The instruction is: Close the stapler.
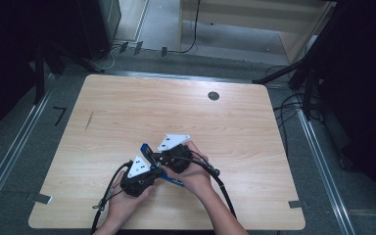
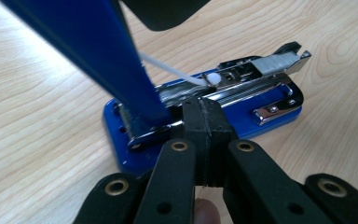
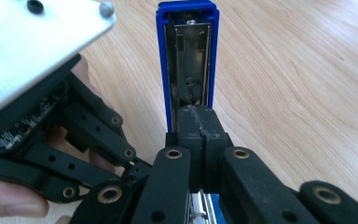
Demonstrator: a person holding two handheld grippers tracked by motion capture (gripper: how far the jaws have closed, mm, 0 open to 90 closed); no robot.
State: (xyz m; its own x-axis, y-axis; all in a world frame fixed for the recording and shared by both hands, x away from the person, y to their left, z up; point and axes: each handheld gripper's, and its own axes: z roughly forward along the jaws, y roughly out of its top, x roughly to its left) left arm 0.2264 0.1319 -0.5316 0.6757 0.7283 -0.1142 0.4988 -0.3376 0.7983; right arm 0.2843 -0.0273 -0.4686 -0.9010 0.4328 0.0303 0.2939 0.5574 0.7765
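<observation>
**Blue stapler opened up between two hand-held grippers**

The wooden table [image 1: 127,107] carries the work near its front edge, close to the person, probably so both hands can brace at short reach. There the blue stapler [image 2: 205,112] lies with its base flat on the wood and its lid [image 3: 187,60] swung up, leaving the metal staple channel [image 2: 242,77] exposed, which looks like a reload or a jam check.

The left hand-held gripper [image 2: 204,126] has its jaws fully together, the tips pressing at the stapler's hinge end, seemingly to pin the base down. The right hand-held gripper [image 3: 199,126] is likewise closed tight, its tips set against the raised lid's lower end, apparently propping it open. Whether either truly pinches metal I cannot tell.

A thin white spring guide [image 2: 177,72] runs from the lid to the channel.
</observation>
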